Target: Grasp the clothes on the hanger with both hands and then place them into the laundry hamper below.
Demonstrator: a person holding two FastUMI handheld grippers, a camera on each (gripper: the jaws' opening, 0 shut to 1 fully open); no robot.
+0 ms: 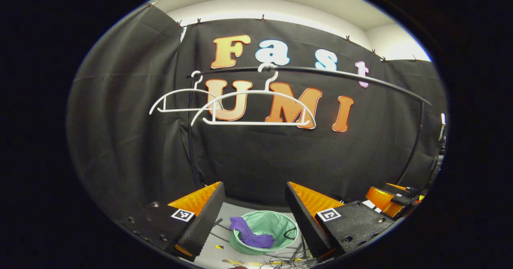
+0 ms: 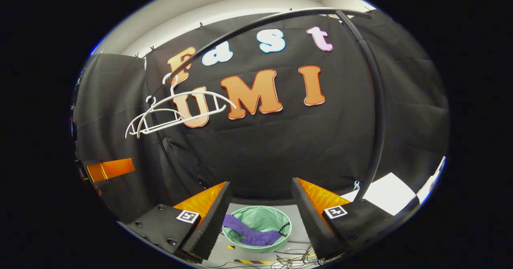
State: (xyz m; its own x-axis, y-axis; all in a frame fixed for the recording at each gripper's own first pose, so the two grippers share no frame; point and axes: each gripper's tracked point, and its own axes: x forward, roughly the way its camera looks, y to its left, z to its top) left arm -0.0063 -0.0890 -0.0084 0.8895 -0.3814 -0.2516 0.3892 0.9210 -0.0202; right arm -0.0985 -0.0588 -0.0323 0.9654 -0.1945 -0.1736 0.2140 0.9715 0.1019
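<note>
**Purple garment in the hamper, both grippers empty above it**

The left gripper (image 1: 253,215) has its jaws wide apart with nothing between them. Seen through that gap, below and ahead of the fingertips, the green laundry hamper (image 1: 276,223) stands on the floor with the purple clothes (image 1: 250,233) draped over its near-left rim, part inside and part hanging on the edge. The right gripper (image 2: 260,217) is likewise spread and empty, and the same hamper (image 2: 262,220) and purple cloth (image 2: 250,231) lie between and below its fingers.

Above the jaws, two white hangers (image 1: 256,108) hang bare on the black rail (image 1: 340,76), so the transfer appears essentially done. In the left gripper view the right gripper shows off beyond the right finger, well apart from the hamper.

What seems left is tidying. A good finish would bring one gripper down over the rim where the cloth rides, pinch the fold lightly, and push it toward the hamper's middle before letting go, so nothing trails outside. The thin hamper wall looks soft and may tip if pressed sideways. Loose cables (image 1: 288,257) lie on the floor just beside the hamper, under the fingertips; these could snag.
</note>
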